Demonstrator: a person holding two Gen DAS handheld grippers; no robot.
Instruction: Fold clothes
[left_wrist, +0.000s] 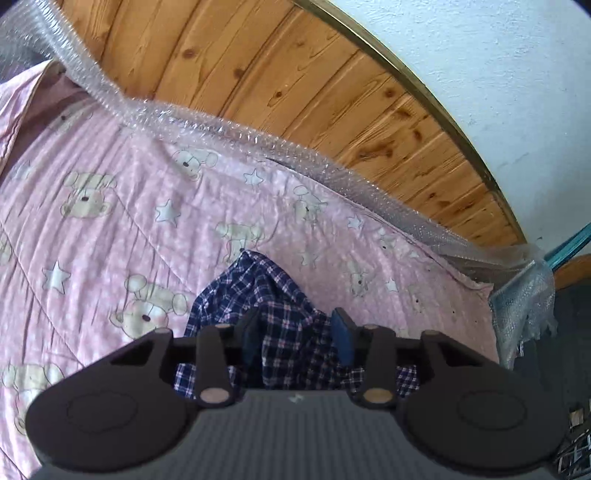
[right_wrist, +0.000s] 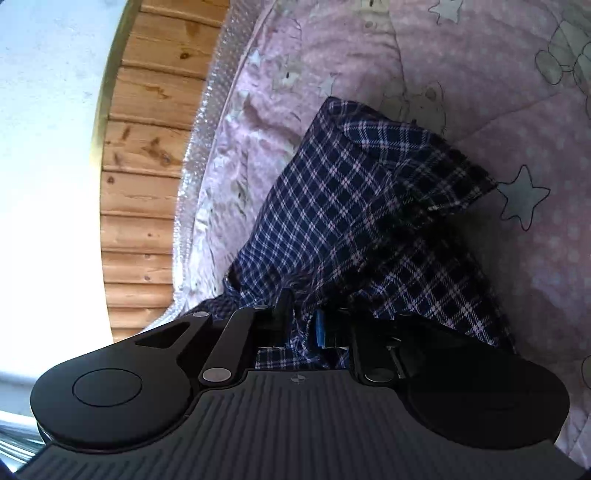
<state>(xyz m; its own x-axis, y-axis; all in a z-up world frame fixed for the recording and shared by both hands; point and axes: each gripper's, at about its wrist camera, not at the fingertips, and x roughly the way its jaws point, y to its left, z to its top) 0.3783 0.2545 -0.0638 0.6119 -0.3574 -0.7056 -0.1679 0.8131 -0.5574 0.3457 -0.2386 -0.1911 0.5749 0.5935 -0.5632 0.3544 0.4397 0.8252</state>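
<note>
Plaid garment (right_wrist: 343, 206) hangs bunched, its long axis running away from both cameras toward the bed (left_wrist: 110, 229). Each hand-held gripper, left (left_wrist: 295, 332) and right (right_wrist: 301, 314), pinches its cloth.

Between your left gripper (left_wrist: 295, 328) jaws sits the shirt (left_wrist: 273, 295), spread ahead on the quilt (left_wrist: 110, 221); beyond it, the headboard (left_wrist: 295, 92); your right gripper (right_wrist: 301, 314) likewise straddles the shirt (right_wrist: 351, 206).

Woven plaid cloth shirt (right_wrist: 343, 206), quilted cotton bedspread (left_wrist: 110, 229) (matt), knotty varnished wood headboard (left_wrist: 295, 85)
</note>
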